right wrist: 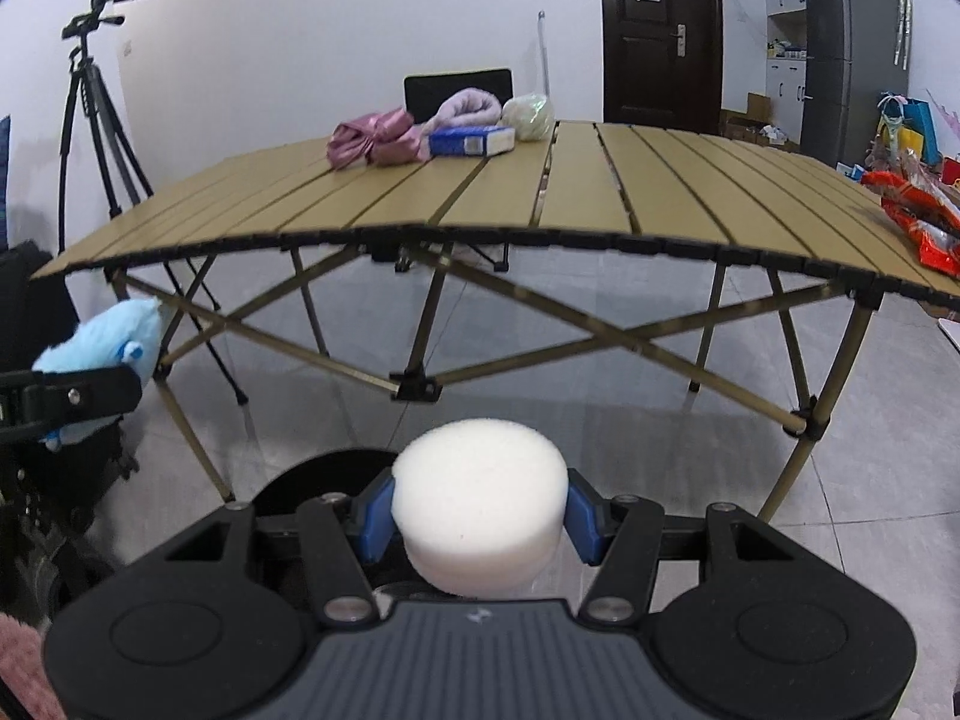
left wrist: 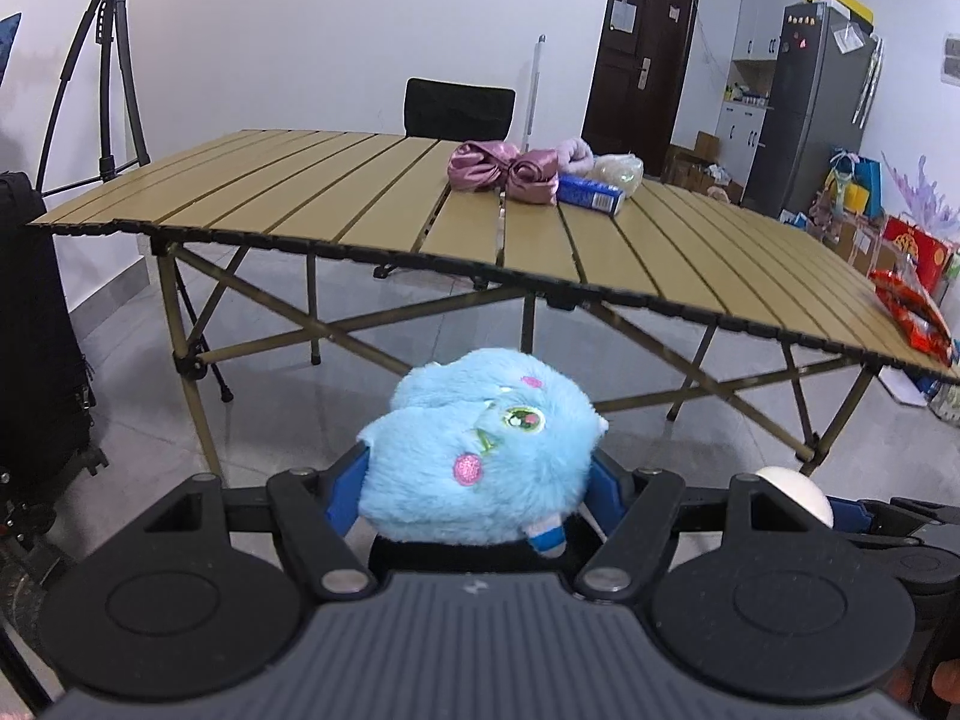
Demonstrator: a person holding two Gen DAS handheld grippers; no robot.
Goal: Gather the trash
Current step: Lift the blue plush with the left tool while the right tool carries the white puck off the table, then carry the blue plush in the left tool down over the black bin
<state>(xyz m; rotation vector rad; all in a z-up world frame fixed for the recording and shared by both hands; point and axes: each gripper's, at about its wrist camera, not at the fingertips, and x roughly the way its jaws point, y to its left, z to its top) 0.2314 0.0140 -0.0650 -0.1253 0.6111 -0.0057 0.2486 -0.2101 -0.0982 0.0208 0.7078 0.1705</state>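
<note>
My left gripper is shut on a fluffy light-blue plush toy, held in front of the table and below its top; it also shows at the left edge of the right wrist view. My right gripper is shut on a white round foam sponge, also below the table edge; the sponge peeks in at the right of the left wrist view. On the slatted tan folding table lie a blue carton, a pink satin bundle, a pale crumpled ball and a red snack wrapper.
A lilac rolled cloth lies behind the carton. A black chair stands beyond the table. A camera tripod stands at the left, a black case beside it. A fridge and gift bags fill the right.
</note>
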